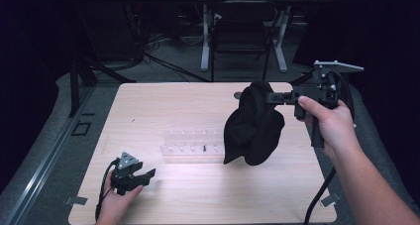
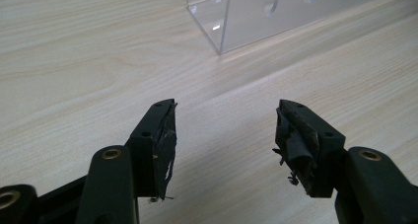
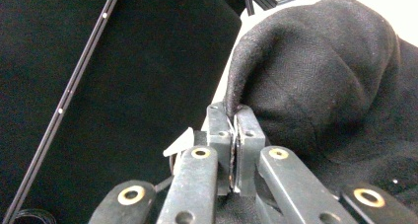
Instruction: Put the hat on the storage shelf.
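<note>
I have the right gripper raised above the far right part of the wooden table, with my right hand wrapped around its handle. Its jaws are clenched on the top edge of a black cloth. In the right gripper view the two jaws are pressed together with a thin fold of the cloth pinched between the tips. The cloth hangs free below the gripper in a bunched, rounded mass. Its lower end dangles over the right end of a clear plastic rack that lies near the middle of the table; I cannot tell whether the cloth touches the rack.

My left gripper rests low at the near left corner of the table, held by my left hand. Its jaws are released, spread well apart with nothing between them. In the left gripper view I see bare wood between the worn black pads and one corner of the rack ahead, well apart from the jaws.
</note>
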